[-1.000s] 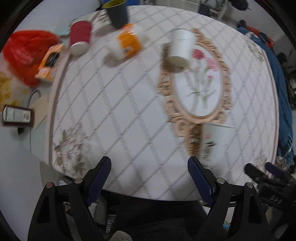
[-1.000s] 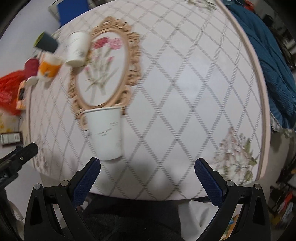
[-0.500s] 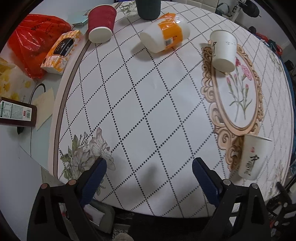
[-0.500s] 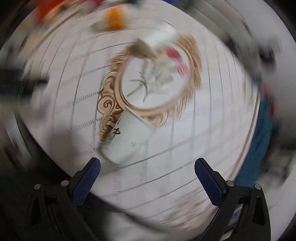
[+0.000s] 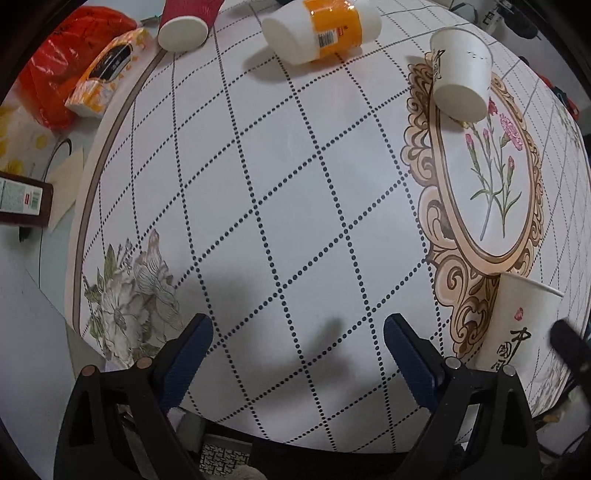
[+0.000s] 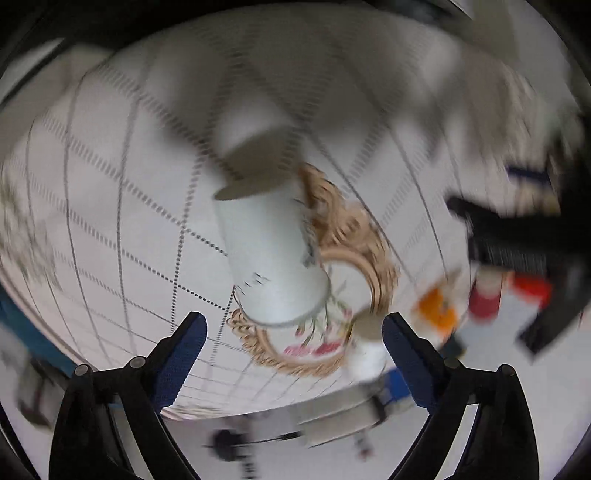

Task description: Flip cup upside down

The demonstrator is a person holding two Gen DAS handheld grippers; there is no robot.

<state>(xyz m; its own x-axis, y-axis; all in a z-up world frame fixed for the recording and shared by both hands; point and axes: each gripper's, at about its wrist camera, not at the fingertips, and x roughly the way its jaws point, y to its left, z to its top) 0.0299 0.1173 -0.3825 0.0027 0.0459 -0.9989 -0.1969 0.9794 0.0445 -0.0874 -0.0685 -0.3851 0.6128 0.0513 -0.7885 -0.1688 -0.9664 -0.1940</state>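
Note:
A white paper cup with red and black characters (image 5: 517,325) stands upright at the table's near right edge, by the gold oval print. In the blurred, rotated right wrist view the same cup (image 6: 269,254) sits between and ahead of my open right gripper (image 6: 293,332), not touched. My left gripper (image 5: 297,347) is open and empty over the near table edge, left of the cup. Part of the right gripper (image 5: 569,347) shows dark beside the cup.
Other cups lie or stand farther back: a white cup (image 5: 461,77), an orange-banded cup on its side (image 5: 321,27), a red cup (image 5: 184,22). A tissue pack (image 5: 107,74) and red bag (image 5: 55,66) are off the left edge. The tablecloth (image 5: 258,184) has a diamond grid.
The right wrist view has swung round sharply and is now rotated, with the cup nearer between its fingers. The left gripper has moved forward and lower over the table.

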